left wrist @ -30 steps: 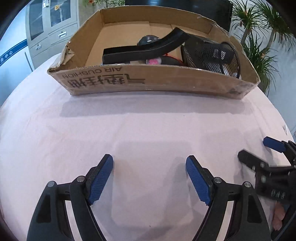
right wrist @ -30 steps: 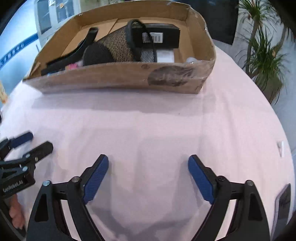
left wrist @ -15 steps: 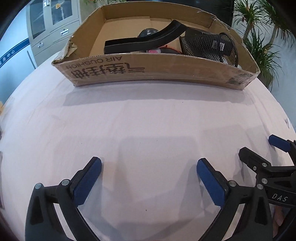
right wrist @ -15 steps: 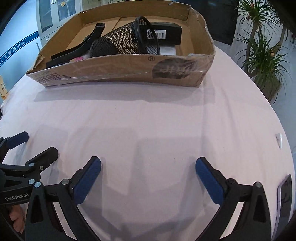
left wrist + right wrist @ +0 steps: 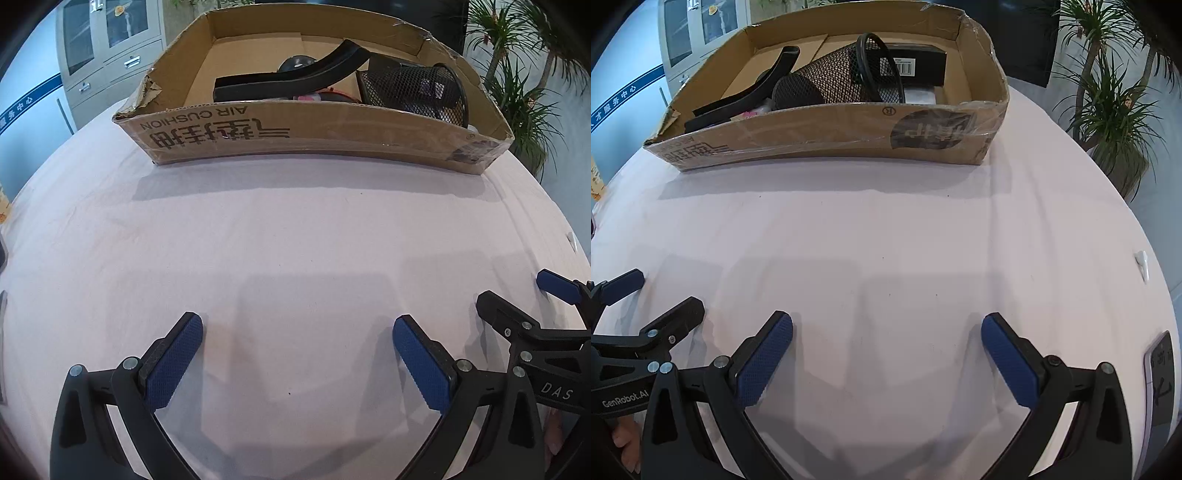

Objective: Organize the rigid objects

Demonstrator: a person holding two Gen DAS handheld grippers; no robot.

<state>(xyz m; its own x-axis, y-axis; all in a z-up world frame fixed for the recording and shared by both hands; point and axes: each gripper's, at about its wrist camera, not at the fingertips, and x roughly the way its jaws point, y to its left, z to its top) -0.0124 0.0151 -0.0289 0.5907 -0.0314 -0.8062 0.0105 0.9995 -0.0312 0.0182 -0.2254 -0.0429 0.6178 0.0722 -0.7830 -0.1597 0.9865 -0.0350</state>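
A shallow cardboard box (image 5: 314, 131) (image 5: 827, 136) stands at the far side of a table with a pale pink cloth. In it lie a black mesh pen holder (image 5: 834, 86) (image 5: 417, 90) on its side, a long curved black piece (image 5: 295, 79) (image 5: 753, 96), a black carton with a barcode (image 5: 916, 68) and a small pink thing (image 5: 308, 98). My left gripper (image 5: 297, 354) is open and empty, low over the cloth near the front. My right gripper (image 5: 886, 352) is open and empty beside it. Each shows in the other's view, the right gripper (image 5: 524, 306) and the left gripper (image 5: 661, 299).
Potted palms (image 5: 1108, 110) stand beyond the table's right edge. Grey cabinets (image 5: 103, 55) stand at the back left. A dark flat device (image 5: 1160, 376) lies at the table's right front edge, and a small white clip (image 5: 1141, 264) lies near the right edge.
Both grippers have drawn back from the box and opened wider. The box now looks farther away in both views.
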